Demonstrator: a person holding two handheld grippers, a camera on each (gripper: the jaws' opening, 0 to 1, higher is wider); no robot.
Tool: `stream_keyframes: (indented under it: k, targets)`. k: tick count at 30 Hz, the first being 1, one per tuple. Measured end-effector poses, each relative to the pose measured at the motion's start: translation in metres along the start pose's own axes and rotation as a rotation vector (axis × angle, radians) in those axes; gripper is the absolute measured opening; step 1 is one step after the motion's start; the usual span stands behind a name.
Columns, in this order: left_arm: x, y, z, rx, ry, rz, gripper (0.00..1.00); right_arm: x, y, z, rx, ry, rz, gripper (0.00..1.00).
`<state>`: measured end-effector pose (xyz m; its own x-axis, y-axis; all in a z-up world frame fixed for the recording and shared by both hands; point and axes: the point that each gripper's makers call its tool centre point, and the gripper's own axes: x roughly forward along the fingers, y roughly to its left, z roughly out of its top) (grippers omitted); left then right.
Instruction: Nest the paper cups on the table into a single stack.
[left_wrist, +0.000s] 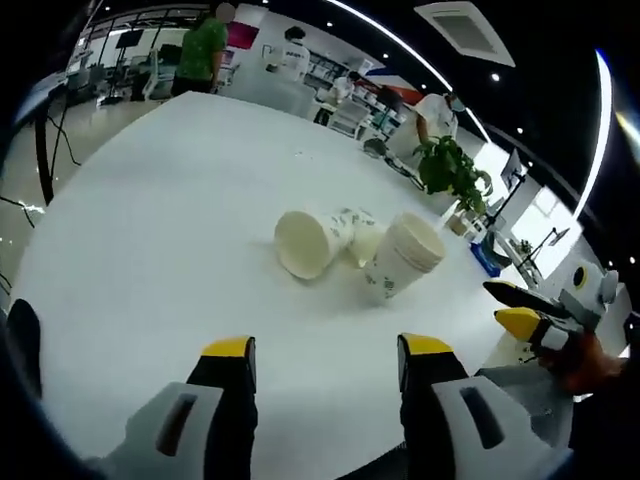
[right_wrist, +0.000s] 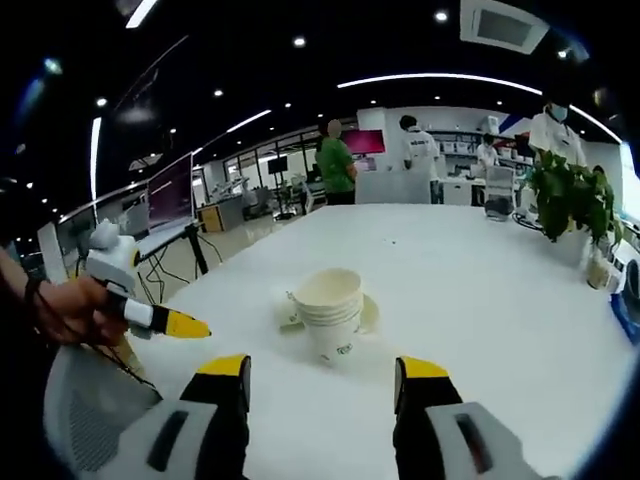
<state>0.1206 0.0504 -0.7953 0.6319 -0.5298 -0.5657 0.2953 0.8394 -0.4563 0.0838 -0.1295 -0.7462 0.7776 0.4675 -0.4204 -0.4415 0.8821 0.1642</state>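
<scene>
We are seeing green print on the cup stack (right_wrist: 332, 312), too small to read. It is standing on the table (right_wrist: 480, 290), ahead of our empty, parted right gripper (right_wrist: 322, 375); left gripper (left_wrist: 328, 352) likewise parted, loose cup (left_wrist: 312, 241) lying beyond.

- A stack of paper cups (left_wrist: 404, 256) stands upright on the white table (left_wrist: 150, 230), mouth up; it is cream-white with a small green print low on the outer cup's wall. In the right gripper view the stack (right_wrist: 330, 312) shows several nested rims one above another.
- A single paper cup (left_wrist: 312, 240) lies on its side just beside the stack, its open mouth facing the left gripper view, cream inside, with a green pattern near its base.
- Another lying cup (left_wrist: 364, 240) sits between the two, partly hidden; in the right gripper view its rim (right_wrist: 368, 312) peeks from behind the stack.
</scene>
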Motion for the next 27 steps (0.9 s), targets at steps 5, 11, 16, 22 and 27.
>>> stream_keyframes:
  k: [5, 11, 16, 22, 27]
  targets:
    - [0.018, -0.007, 0.013, 0.02, -0.005, 0.001, 0.52, 0.002, 0.005, -0.009, -0.006, 0.033, 0.012, 0.57]
    - [0.04, -0.008, 0.02, 0.069, 0.017, 0.004, 0.49, 0.002, 0.012, -0.01, -0.014, 0.047, 0.034, 0.57]
    - [0.059, -0.009, 0.026, 0.081, 0.046, -0.016, 0.43, 0.0, 0.016, -0.01, 0.002, 0.054, 0.047, 0.54]
    - [0.078, -0.011, 0.029, 0.136, 0.064, -0.026, 0.39, 0.001, 0.015, -0.01, 0.011, 0.055, 0.049, 0.53]
    - [0.087, -0.008, 0.032, 0.148, 0.06, -0.019, 0.38, 0.001, 0.017, -0.01, 0.006, 0.056, 0.054, 0.52]
